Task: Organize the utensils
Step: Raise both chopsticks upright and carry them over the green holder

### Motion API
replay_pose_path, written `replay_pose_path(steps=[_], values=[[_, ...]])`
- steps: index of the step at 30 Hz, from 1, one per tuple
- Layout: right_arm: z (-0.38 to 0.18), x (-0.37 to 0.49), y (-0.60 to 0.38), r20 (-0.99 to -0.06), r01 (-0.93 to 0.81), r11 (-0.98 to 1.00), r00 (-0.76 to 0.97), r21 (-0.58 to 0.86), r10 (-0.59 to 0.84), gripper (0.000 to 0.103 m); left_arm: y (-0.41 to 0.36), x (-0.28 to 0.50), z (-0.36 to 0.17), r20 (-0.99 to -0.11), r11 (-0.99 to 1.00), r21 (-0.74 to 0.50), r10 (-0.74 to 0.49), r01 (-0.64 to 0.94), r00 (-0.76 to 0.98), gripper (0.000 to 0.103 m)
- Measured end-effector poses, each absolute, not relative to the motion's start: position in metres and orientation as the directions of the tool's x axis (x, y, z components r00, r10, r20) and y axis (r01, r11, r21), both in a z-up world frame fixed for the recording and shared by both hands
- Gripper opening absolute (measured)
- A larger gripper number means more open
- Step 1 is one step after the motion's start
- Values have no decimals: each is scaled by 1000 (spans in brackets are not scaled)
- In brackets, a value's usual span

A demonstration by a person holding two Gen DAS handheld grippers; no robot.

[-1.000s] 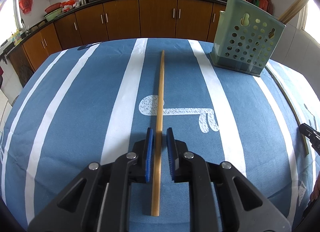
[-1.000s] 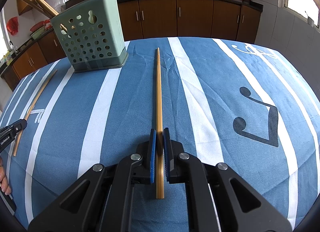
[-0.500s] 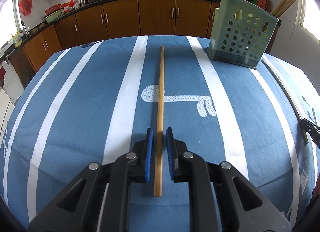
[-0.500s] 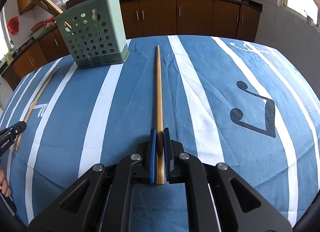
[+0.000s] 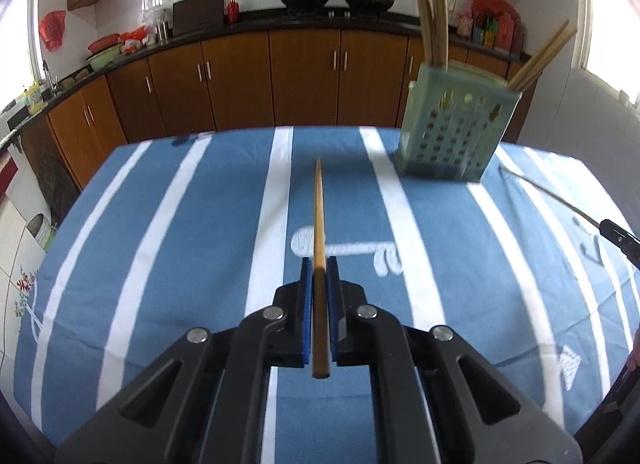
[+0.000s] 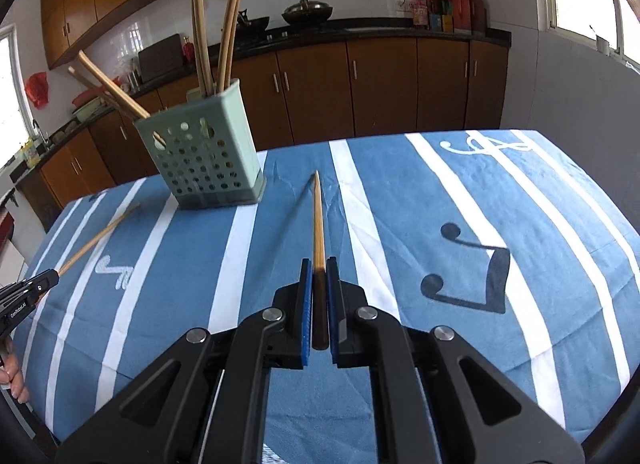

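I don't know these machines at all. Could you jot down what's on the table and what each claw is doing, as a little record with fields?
surface: table under a blue cloth with white stripes
holder: green perforated holder, upright, with chopsticks standing in it
left gripper: shut on a chopstick, lifted off the cloth
right gripper: shut on another chopstick, also raised
loose chopsticks on cloth: none visible
backdrop: kitchen with wooden cabinets

Both fisheye views sit just behind their own gripper, looking forward and down over the blue striped tablecloth [image 5: 200,264] toward the far kitchen cabinets [image 6: 380,92]. The left wrist view sees the green utensil holder [image 5: 452,132] at far right; the right wrist view sees it far left, and both share it.
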State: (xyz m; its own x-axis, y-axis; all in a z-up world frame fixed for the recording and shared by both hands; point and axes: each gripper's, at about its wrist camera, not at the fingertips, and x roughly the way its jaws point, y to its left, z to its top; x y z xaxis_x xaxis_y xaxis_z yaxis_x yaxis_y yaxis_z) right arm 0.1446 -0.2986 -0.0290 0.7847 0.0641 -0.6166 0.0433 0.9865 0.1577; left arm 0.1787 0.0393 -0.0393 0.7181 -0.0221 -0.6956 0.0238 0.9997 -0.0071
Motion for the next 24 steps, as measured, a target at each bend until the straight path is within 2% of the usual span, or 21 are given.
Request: replay_pose_path(steps=[11, 24], values=[[17, 138, -309, -500, 45, 982, 864, 186, 55, 8, 42, 169, 34, -539, 997, -66, -62, 31, 840, 8], [40, 148, -303, -457, 14, 985, 887, 171, 67, 8, 39, 177, 62, -495, 996, -72, -81, 51, 865, 8]])
